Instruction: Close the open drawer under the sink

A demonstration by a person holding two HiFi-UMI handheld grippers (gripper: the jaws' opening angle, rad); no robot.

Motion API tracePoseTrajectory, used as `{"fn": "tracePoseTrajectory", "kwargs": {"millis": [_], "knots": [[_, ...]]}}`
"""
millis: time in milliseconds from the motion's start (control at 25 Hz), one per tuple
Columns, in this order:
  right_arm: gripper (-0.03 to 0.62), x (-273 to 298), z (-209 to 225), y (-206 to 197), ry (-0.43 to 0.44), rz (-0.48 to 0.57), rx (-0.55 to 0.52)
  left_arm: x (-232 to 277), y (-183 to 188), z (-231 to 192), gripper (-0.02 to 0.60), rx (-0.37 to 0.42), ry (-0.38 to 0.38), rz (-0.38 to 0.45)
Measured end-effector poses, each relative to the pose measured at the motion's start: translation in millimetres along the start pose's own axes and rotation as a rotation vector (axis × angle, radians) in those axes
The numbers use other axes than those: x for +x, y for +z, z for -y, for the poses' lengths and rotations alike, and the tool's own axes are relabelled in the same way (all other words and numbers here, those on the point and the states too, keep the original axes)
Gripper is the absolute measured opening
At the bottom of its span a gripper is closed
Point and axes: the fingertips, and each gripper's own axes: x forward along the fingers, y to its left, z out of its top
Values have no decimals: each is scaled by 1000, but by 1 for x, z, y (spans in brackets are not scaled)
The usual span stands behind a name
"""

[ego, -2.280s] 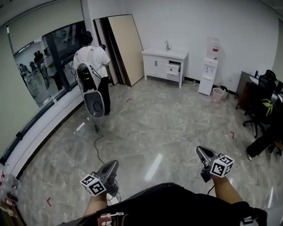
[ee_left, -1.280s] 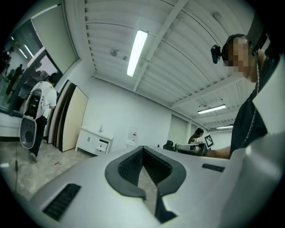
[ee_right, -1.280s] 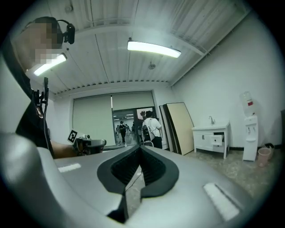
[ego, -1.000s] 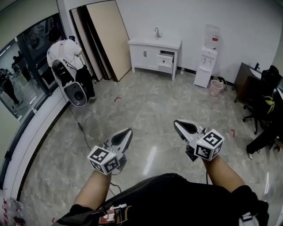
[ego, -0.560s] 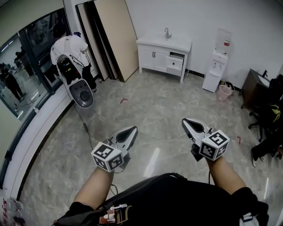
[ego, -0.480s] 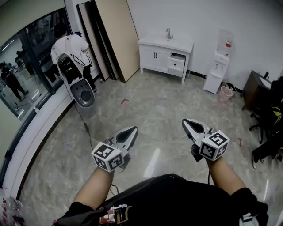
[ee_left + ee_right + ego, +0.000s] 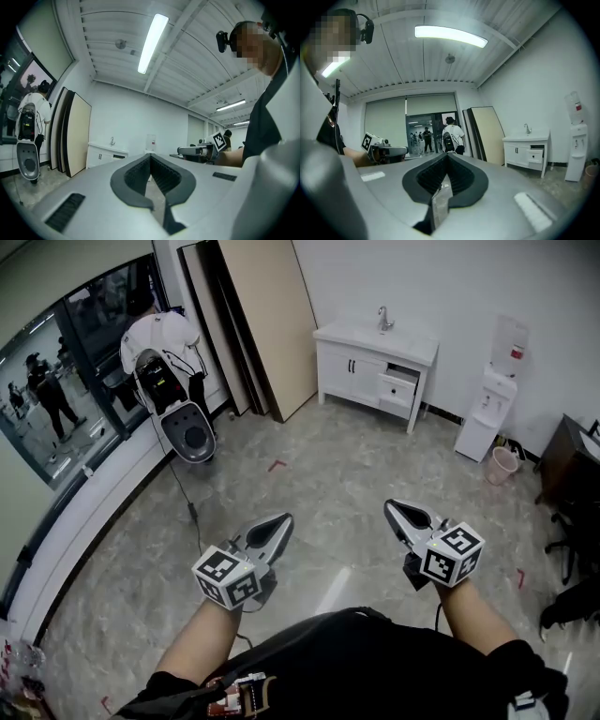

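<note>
The white sink cabinet (image 7: pixel 375 367) stands against the far wall, several steps ahead across the marble floor. Its small drawer (image 7: pixel 397 390), on the right side under the sink, is pulled partly out. My left gripper (image 7: pixel 281 521) and right gripper (image 7: pixel 392 509) are held level in front of me, far short of the cabinet. Both are shut with nothing between the pads. In the right gripper view the cabinet (image 7: pixel 520 152) and the open drawer (image 7: pixel 535 156) show to the right of the shut right gripper (image 7: pixel 447 157). The left gripper view has the cabinet (image 7: pixel 105 157) small, left of the left gripper (image 7: pixel 150 157).
A person in white with a backpack (image 7: pixel 164 343) stands at the left by the glass wall beside a floor machine (image 7: pixel 190 432), whose cable (image 7: pixel 187 502) trails over the floor. Tall boards (image 7: pixel 272 315) lean left of the cabinet. A water dispenser (image 7: pixel 492 399) and pink bin (image 7: pixel 504 463) stand right of it.
The whole view has moved forward: the cabinet and its open drawer look nearer and larger. Both grippers came up in front of me early on and have since kept their pose, still shut.
</note>
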Motion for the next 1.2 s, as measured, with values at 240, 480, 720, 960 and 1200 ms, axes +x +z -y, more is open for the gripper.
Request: {"fn": "tracePoseTrajectory", "kwargs": {"millis": [240,480,720,960,1200], "knots": [[-9,27,85,16,61,-10,-27,81,3,-28,-8,-25,57,25],[-9,55,146,24,52,-15,-16,146,1,-57,-8,-49,44,4],[-9,101,178,21,10,-29,-13,181,2,-110,-8,-68,-2,10],[-8,184,195,30,-56,-18,-27,205,14,-202,-8,-84,-73,14],[-9,270,207,49,-145,31,-22,218,38,-301,-8,-63,-147,-20]]}}
